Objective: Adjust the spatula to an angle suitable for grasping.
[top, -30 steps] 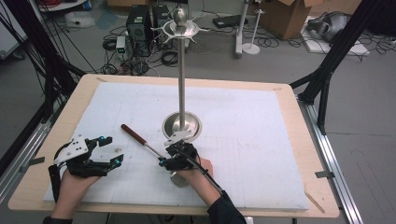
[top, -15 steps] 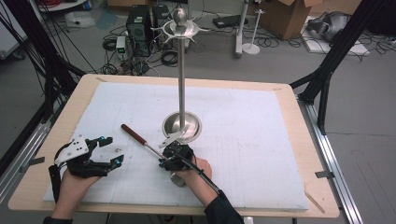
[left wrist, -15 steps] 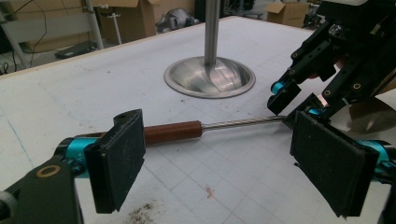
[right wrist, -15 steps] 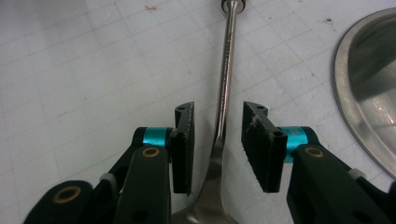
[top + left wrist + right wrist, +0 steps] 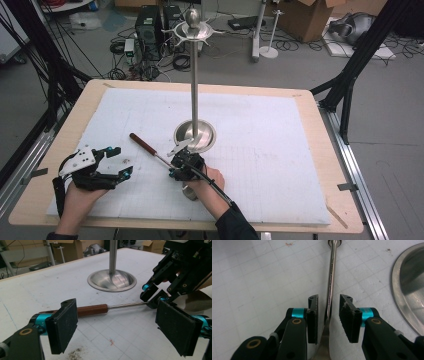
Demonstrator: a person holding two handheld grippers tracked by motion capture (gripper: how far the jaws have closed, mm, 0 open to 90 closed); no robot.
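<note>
Steel-shafted, brown-wooden-handled ladle (image 5: 331, 277) lies on the white mat between the right gripper (image 5: 328, 315)'s narrowly parted fingers, neither pad clearly touching. Closing squarely should avoid rolling it. The left gripper (image 5: 117, 325) gapes wide, empty, the handle just beyond its fingers.

A ladle (image 5: 150, 150) lies on the mat (image 5: 260, 150), just left of the stand (image 5: 195, 135).
</note>
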